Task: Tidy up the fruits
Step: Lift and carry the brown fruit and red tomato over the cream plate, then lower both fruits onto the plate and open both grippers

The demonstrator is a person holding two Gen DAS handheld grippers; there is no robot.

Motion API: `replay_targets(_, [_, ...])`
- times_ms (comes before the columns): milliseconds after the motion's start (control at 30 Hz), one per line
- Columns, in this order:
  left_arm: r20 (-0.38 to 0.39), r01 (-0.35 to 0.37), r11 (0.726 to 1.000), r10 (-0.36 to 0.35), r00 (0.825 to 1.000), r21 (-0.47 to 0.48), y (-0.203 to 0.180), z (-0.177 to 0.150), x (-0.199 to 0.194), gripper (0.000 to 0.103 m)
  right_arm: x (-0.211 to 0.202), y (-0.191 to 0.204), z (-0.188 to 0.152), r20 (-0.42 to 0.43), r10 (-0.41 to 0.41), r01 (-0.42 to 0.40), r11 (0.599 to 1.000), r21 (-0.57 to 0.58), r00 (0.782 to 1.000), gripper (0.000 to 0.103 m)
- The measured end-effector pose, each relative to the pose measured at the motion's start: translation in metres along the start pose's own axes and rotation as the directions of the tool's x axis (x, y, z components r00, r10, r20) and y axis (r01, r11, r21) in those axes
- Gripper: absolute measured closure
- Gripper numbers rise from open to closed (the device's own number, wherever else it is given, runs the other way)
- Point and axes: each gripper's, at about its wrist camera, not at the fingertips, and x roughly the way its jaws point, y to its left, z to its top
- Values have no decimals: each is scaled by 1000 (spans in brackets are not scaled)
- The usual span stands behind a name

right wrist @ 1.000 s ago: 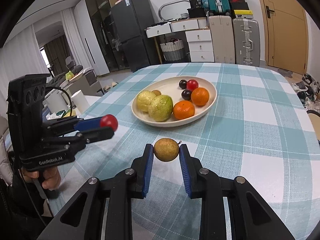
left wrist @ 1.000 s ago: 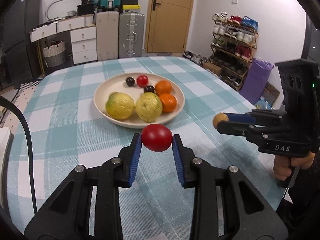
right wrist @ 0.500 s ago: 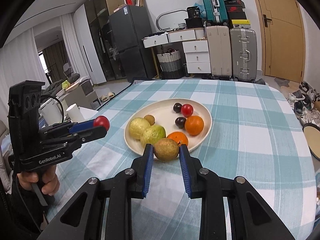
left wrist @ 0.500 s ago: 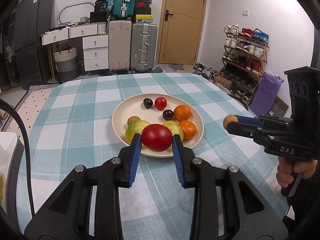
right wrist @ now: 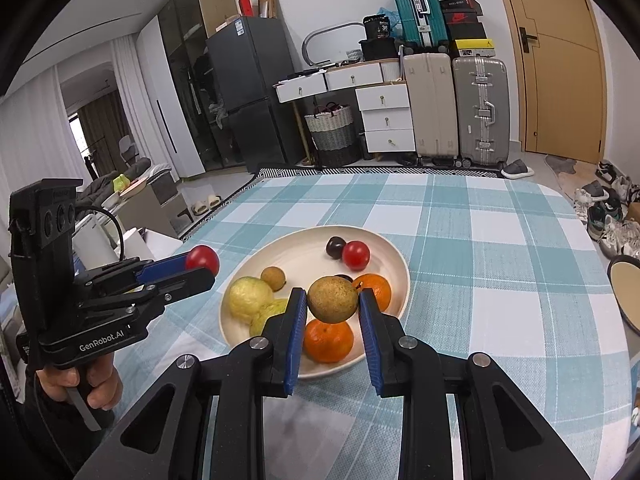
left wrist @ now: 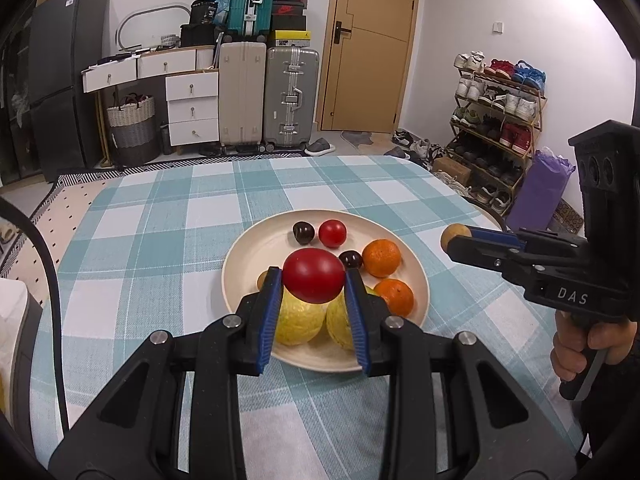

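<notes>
Left gripper [left wrist: 314, 286] jaws clamp red tomato [left wrist: 314, 276] between blue pads, held above near side of cream plate [left wrist: 256, 252]. Right gripper [right wrist: 333, 306] jaws clamp brown round fruit [right wrist: 333, 299] at pad tips, above plate's oranges [right wrist: 329, 340]. Plate sits on checked desk [left wrist: 160, 232], holding yellow-green fruits, dark plums, small tomato.

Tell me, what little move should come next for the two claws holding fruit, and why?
Probably lower the left gripper a little and open it, so its glossy red tomato lands on the round cream plate. It hangs above the plate's bare left-centre, while the right gripper with its brown speckled round fruit hovers over the oranges.
</notes>
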Motion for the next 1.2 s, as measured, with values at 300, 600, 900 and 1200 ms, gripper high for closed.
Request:
replay_targets(300, [-23, 9, 1000, -9, 1000, 24, -4, 11, 39, 74, 30, -17, -2, -29, -16, 17, 999, 37, 999, 76])
replay_targets(600, [-53, 25, 1000, -24, 998, 18, -4, 6, 66, 74, 43, -21, -10, -55, -26, 27, 999, 27, 998, 76])
replay_targets(900, [-71, 20, 1000, -20, 997, 6, 2, 2, 75, 74, 49, -23, -14, -65, -45, 46, 999, 22, 997, 76])
replay_targets(1200, [-82, 25, 1000, -24, 996, 12, 1, 1, 77, 74, 51, -25, -14, -77, -52, 55, 998, 32, 996, 70])
